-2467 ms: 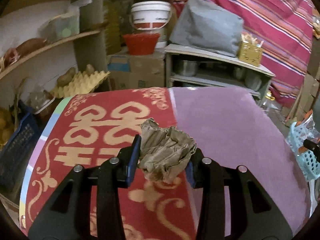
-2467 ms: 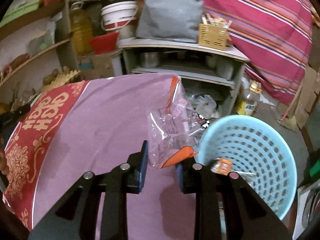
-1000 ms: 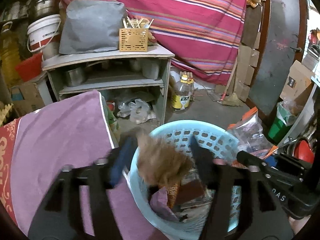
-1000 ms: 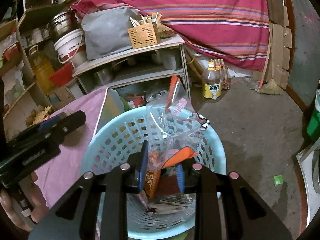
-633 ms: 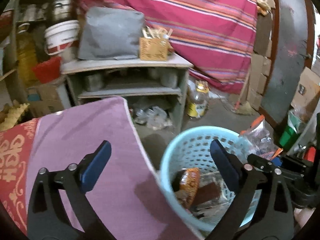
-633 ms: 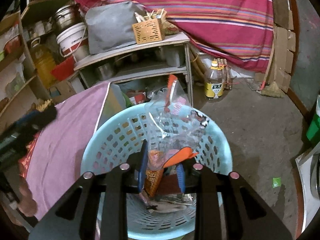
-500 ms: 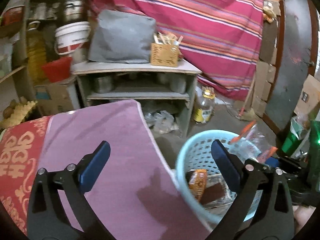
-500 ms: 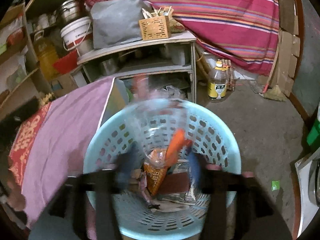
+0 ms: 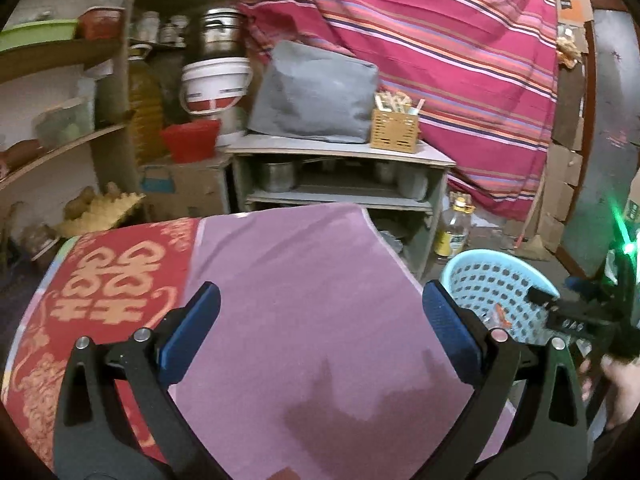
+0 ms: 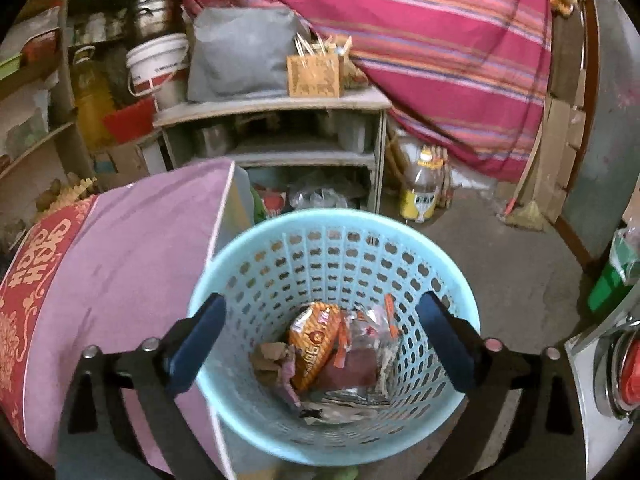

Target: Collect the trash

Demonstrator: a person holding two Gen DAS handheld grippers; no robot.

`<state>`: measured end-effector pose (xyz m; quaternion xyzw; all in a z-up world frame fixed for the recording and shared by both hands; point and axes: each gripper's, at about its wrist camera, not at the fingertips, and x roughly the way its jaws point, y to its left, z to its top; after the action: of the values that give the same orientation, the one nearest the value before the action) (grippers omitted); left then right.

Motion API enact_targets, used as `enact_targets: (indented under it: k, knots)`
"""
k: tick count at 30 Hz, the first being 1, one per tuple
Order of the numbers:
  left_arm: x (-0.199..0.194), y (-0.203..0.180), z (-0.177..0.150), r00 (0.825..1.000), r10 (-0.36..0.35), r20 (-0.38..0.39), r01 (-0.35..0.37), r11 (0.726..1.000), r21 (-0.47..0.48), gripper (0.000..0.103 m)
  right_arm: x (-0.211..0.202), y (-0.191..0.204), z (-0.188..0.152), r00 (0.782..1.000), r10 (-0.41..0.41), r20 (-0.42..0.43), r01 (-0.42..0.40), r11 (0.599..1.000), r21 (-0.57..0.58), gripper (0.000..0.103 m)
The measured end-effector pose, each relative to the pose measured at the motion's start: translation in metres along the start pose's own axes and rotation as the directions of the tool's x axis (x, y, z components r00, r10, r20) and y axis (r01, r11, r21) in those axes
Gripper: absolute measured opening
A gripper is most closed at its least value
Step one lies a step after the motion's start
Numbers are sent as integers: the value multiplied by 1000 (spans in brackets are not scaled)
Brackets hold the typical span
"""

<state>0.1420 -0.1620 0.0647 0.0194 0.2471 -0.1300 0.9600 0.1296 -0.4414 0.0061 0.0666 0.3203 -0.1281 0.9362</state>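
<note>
A light blue perforated trash basket (image 10: 440, 280) stands on the floor beside the table; it also shows in the left wrist view (image 9: 480, 276). Inside lie an orange snack wrapper (image 10: 314, 340), a clear plastic bag (image 10: 376, 332) and the crumpled brown paper (image 10: 268, 360). My right gripper (image 10: 320, 340) is open and empty, right above the basket's mouth. My left gripper (image 9: 318, 320) is open and empty above the purple and red tablecloth (image 9: 288, 272). The right gripper's body appears at the right edge of the left wrist view (image 9: 588, 312).
A grey shelf unit (image 9: 340, 176) with pots stands behind the table, with a wicker box (image 9: 394, 130) and grey bag on top. An oil bottle (image 10: 420, 188) sits on the floor. Wooden shelves (image 9: 52, 148) stand at left. A striped cloth hangs behind.
My left gripper dropped the crumpled paper into the basket, opened, and swung back over the table. My right gripper opened and let the plastic bag fall into the basket.
</note>
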Motion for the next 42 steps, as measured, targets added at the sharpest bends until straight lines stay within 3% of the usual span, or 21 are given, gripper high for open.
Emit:
enact_targets:
  k: [7, 11, 16, 23, 29, 34, 42]
  knots:
    - [-43, 44, -29, 998, 59, 15, -59, 998, -23, 98, -48, 45, -11, 995, 28, 92, -25, 999, -35, 99]
    - [-62, 56, -49, 996, 84, 37, -84, 996, 3, 98, -77, 76, -33, 991, 22, 135, -12, 997, -78, 99]
    - [-79, 67, -71, 997, 78, 10, -78, 997, 12, 98, -112, 105, -64, 985, 54, 165, -36, 993, -110, 99]
    - [-105, 74, -96, 996, 74, 48, -75, 997, 17, 98, -136, 115, -105, 985, 87, 148, -79, 995, -64, 99]
    - [-115, 73, -118, 998, 49, 50, -50, 998, 28, 98, -148, 119, -134, 987, 58, 149, -52, 998, -43, 99]
    - [-119, 71, -129, 993, 92, 79, -95, 995, 40, 98, -154, 121, -134, 983, 47, 179, -39, 998, -49, 99]
    - [-121, 74, -132, 992, 83, 91, -84, 996, 14, 98, -153, 126, -135, 979, 53, 199, -43, 998, -51, 99]
